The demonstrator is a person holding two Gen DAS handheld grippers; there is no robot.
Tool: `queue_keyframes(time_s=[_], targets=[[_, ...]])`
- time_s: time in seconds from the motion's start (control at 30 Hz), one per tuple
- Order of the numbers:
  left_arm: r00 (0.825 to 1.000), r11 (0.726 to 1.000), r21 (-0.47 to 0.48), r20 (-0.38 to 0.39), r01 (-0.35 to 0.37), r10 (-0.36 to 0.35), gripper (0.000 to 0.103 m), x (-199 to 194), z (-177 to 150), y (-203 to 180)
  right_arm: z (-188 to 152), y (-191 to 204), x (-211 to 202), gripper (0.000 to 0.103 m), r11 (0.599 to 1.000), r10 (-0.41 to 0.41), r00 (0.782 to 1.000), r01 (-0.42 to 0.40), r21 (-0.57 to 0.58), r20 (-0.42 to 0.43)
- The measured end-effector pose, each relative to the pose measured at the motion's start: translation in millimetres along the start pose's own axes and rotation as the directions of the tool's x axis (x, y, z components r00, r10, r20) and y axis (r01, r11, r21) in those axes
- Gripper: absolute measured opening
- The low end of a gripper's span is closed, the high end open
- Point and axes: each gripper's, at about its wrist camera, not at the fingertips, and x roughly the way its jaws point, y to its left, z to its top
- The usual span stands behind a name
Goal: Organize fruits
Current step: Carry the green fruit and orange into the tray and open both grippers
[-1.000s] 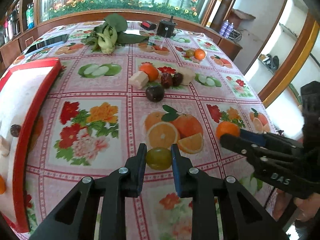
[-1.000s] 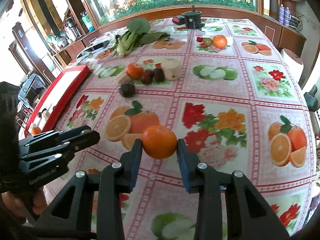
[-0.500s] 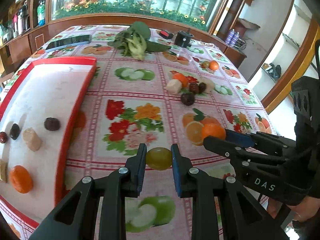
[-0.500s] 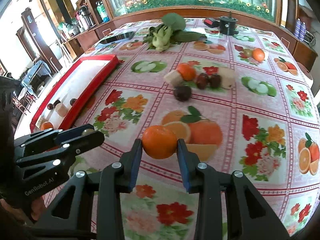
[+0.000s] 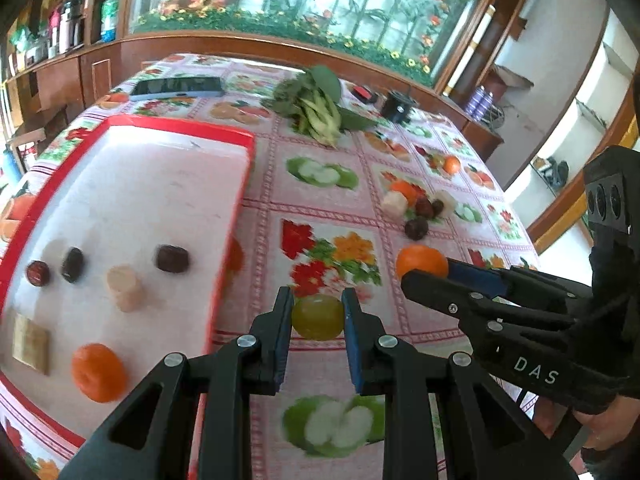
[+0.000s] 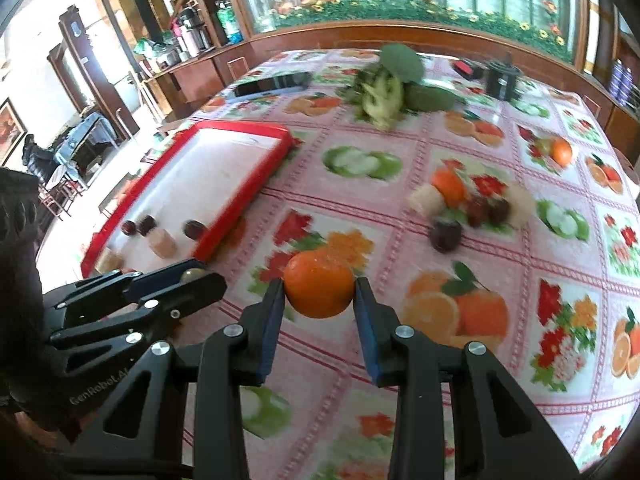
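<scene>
Left gripper (image 5: 317,317) clenched on green fruit (image 5: 317,317), right gripper (image 6: 319,295) clenched on orange (image 6: 319,284), both carried above the tablecloth right of the red tray (image 5: 230,232). Risks: round fruit slipping out, tongs colliding, dropped fruit knocking pieces already in the tray.

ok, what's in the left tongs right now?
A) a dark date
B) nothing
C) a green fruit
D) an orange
C: the left tongs are shut on a round green fruit, held over the tablecloth beside the red tray; the orange is in the right tongs.
</scene>
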Motion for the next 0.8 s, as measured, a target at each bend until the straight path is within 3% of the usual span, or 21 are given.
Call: queue_keyframes(time_s=[0.43, 0.8], targets=[[0.988, 0.985, -0.095, 0.056, -0.141, 0.147, 0.023, -32, 31, 94, 53, 88, 46, 0.037, 0.992, 0.088, 0.996, -0.088, -0.089, 0.001], [0.975, 0.963, -0.158, 0.012, -0.219, 0.223, 0.023, -5, 51, 153, 70, 122, 106, 0.037, 0.990, 0.090, 0.994, -0.097, -0.104, -0.067]])
